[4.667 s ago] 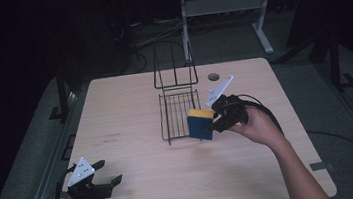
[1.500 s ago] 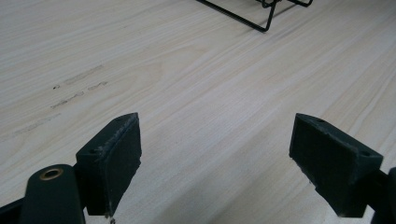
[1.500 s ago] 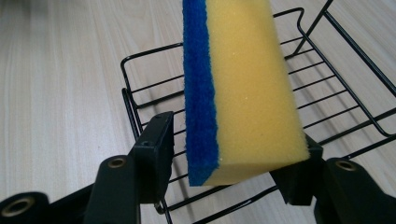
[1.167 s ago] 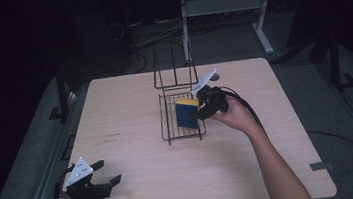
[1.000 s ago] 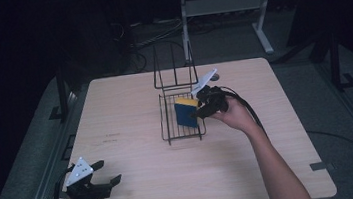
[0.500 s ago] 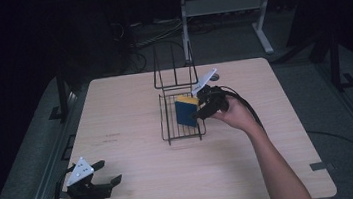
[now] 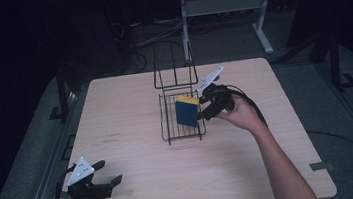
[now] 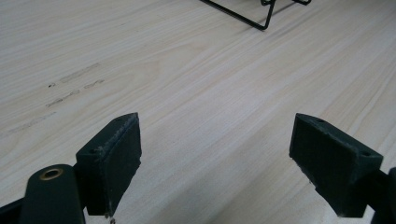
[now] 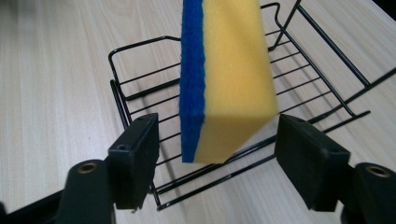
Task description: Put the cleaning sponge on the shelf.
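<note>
Sponge [image 7: 186, 111] on edge in wire rack [image 7: 170, 130], mid-table [image 7: 139, 184]; right gripper [image 7: 205, 110] beside it.

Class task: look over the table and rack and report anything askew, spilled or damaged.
The sponge stands on edge, tilted, at the wire rack's side rim, not flat inside. The right gripper has just been opening; its fingers flank the sponge without pressing. Nothing looks spilled or damaged.

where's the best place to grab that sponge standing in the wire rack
Across its two broad faces, blue and yellow, near the top edge, coming from above. The sponge stands on edge in the rack, so wires probably block a low approach and the thin width fits between the fingers.
</note>
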Available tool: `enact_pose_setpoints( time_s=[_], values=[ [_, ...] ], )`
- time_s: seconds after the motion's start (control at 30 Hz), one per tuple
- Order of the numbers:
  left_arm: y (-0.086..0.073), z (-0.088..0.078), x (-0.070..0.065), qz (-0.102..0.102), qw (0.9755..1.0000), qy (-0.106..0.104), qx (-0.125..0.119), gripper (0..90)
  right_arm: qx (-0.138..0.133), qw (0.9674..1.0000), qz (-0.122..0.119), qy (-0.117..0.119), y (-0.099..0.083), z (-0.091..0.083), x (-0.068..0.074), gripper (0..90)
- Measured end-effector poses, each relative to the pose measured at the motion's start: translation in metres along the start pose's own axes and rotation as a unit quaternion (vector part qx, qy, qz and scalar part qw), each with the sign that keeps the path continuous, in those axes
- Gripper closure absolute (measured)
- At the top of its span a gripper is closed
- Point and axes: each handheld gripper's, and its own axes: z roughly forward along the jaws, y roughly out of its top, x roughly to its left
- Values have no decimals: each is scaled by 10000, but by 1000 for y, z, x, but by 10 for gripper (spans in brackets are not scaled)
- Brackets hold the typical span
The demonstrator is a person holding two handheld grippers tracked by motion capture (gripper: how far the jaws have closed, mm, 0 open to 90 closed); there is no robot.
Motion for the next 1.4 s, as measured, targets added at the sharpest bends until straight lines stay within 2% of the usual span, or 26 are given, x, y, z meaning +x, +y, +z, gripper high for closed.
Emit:
enact_pose_setpoints(
  time_s=[0.37,0.7,0.93,1.4],
  values=[
    [1,1,0,0,10000,1,5,163,28,9999,148,15,-11,-15,-2,268],
    [1,2,0,7,10000,-14,27,163,86,9997,229,-65,-24,-28,-3,260],
    [1,2,0,2,10000,-5,14,163,179,9993,312,-100,-35,-33,-3,251],
    [1,2,0,21,10000,-14,27,163,190,9987,433,-212,-51,-44,-3,247]
  ],
)
